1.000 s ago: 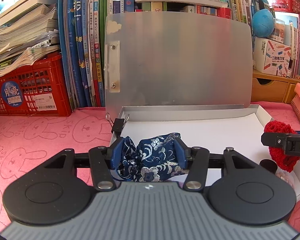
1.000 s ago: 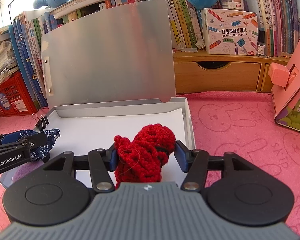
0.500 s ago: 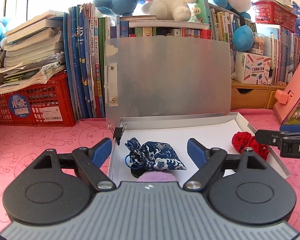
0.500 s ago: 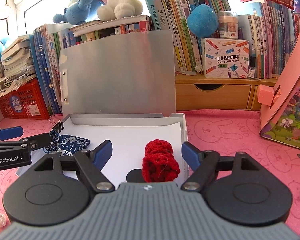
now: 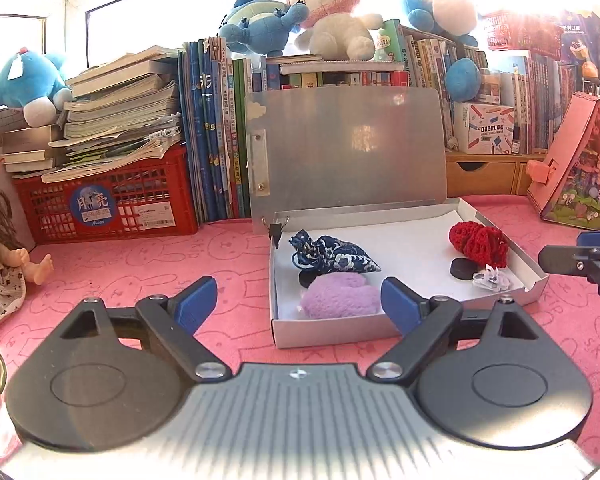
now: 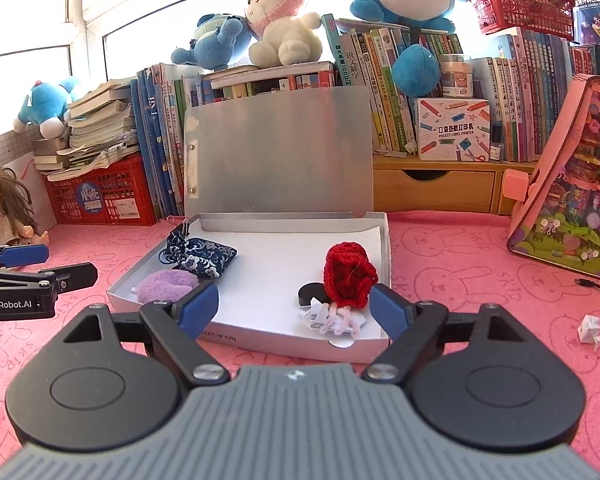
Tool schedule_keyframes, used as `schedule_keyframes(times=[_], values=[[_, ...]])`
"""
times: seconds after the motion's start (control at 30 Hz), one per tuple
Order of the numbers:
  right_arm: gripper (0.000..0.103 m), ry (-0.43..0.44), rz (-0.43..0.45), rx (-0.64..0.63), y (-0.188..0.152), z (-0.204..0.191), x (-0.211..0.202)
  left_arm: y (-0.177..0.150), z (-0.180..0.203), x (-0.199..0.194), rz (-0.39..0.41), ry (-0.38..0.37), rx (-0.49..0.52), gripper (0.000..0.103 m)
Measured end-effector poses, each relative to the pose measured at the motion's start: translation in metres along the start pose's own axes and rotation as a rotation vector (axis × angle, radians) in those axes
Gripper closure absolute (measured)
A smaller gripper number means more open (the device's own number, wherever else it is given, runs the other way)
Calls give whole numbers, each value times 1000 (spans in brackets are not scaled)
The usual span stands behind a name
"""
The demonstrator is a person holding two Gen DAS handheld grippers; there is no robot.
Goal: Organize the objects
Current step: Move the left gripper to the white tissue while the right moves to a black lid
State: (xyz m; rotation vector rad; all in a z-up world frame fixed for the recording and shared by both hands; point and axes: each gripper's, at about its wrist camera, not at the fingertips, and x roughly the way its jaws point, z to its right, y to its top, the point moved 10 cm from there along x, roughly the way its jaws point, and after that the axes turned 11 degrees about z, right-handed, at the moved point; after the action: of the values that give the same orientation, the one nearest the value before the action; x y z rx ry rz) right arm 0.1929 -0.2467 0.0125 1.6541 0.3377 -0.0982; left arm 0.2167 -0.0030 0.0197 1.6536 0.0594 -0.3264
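Nearest, the left gripper (image 5: 296,300) and right gripper (image 6: 294,306) have just been spreading their fingers and now stand wide apart, nothing between them. Beyond them, in the shallow box (image 5: 324,334) on the pink worktop (image 5: 140,264), lie the purple fluffy pouch (image 5: 340,296), the blue brocade pouch (image 5: 332,256) and the red crocheted piece (image 6: 348,274). The lid (image 6: 276,152) stands upright behind.

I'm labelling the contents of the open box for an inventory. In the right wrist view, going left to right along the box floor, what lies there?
Purple fluffy item → blue patterned pouch → black disc → red crocheted piece. I left out the white crumpled paper at the near edge, since it overlaps the disc and the red piece sideways.
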Motion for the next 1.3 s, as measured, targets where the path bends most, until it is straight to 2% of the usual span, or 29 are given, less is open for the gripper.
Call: schedule_keyframes(times=[0.27,0.4,0.6,0.77,0.9,1.03,1.3], values=[[12,-35,-19,-14,-32,2,-31,-44,-17,-33,-31,61,-33,9],[12,-81,-43,-41,-54,5,-42,-61,-25,-40,-45,103,-34,8],[12,-118,-83,-71,-80,8,-51,-85,-30,-39,-96,123,-69,8],[12,-82,-112,-83,-88,0,-51,-92,-34,-31,-150,149,-80,8],[12,-57,-191,-112,-100,-8,-42,-103,-38,-22,-228,174,-89,8],[11,-57,-195,-115,-102,-10,-43,-106,-43,-21,-236,174,-125,5],[8,-57,-206,-86,-103,-6,-41,-107,-44,-21,-242,182,-127,3]])
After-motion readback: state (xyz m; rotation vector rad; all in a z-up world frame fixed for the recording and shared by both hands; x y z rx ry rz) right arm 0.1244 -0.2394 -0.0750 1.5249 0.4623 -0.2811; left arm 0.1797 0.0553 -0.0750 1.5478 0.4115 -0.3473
